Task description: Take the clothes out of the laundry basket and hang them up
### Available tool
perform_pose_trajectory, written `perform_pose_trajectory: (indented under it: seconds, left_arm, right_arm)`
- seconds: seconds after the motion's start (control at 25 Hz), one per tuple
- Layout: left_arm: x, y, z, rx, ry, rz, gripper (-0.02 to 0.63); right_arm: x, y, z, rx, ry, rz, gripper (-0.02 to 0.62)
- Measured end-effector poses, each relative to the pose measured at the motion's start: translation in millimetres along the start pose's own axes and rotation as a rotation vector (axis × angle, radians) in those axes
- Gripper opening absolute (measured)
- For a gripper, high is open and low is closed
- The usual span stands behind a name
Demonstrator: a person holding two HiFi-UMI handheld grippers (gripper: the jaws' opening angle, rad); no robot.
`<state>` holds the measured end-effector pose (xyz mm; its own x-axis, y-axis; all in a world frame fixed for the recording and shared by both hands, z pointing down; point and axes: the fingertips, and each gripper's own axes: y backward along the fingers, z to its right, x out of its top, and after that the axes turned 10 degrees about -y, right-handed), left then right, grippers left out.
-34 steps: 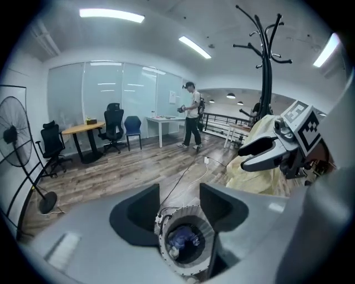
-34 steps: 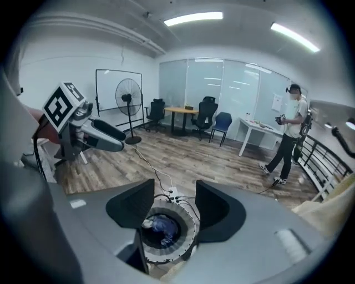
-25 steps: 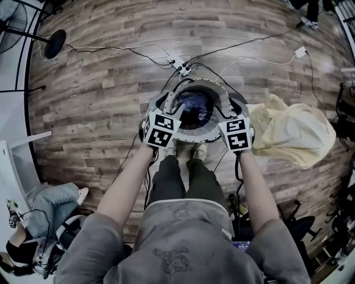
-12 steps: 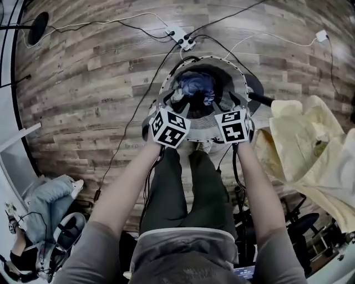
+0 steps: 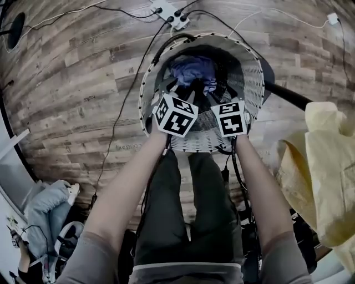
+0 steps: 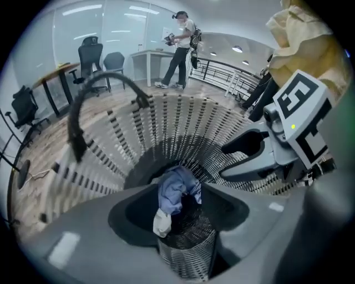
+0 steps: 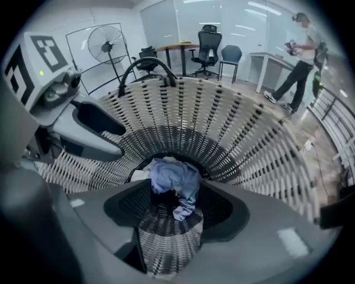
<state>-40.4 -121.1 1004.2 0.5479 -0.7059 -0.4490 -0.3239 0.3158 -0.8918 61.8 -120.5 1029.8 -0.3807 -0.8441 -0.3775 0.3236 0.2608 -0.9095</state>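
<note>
Head view | power strip [image 5: 175, 16] beyond basket [image 5: 254, 75] | yellow garment [image 5: 319, 161] right

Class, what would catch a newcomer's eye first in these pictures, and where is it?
A pale slatted laundry basket stands on the wood floor, a crumpled blue garment at its bottom. The left gripper and right gripper point down into it, jaws apart and empty; the right's have just been opening. A pale yellow cloth fills the head view's right edge.
</note>
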Motion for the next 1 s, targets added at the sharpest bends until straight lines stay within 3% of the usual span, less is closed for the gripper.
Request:
perform_pose_trajectory:
  seconds: [0.16, 0.36, 0.52, 0.76, 1.0]
  left_arm:
    - [-31.0, -46.4, -2.4, -0.007, 0.016, -0.032, 0.241]
    - [-75.1, -96.4, -3.3, 0.032, 0.018, -0.109, 0.241]
    - [-87.1, -125.7, -1.9, 0.028, 0.048, -0.1, 0.241]
    - [-98.6, -163.6, -19.7, 0.096, 0.136, -0.089, 0.259]
    - [-127.4, -203.5, -21.6, 0.074, 0.19, -0.163, 0.278]
  right_arm:
    - [-12.7, -42.1, 6.1, 0.026, -0.145, 0.048, 0.294]
    - [-30.4, -84.8, 12.7, 0.015, -0.112, 0.049, 0.295]
    - [-39.2, -114.7, 18.7, -0.003, -0.133, 0.035, 0.298]
    - [-61.6, -156.5, 38.2, -0.041, -0.067, -0.007, 0.331]
    - [-68.3, -197.4, 45.7, -0.038, -0.033, -0.017, 0.353]
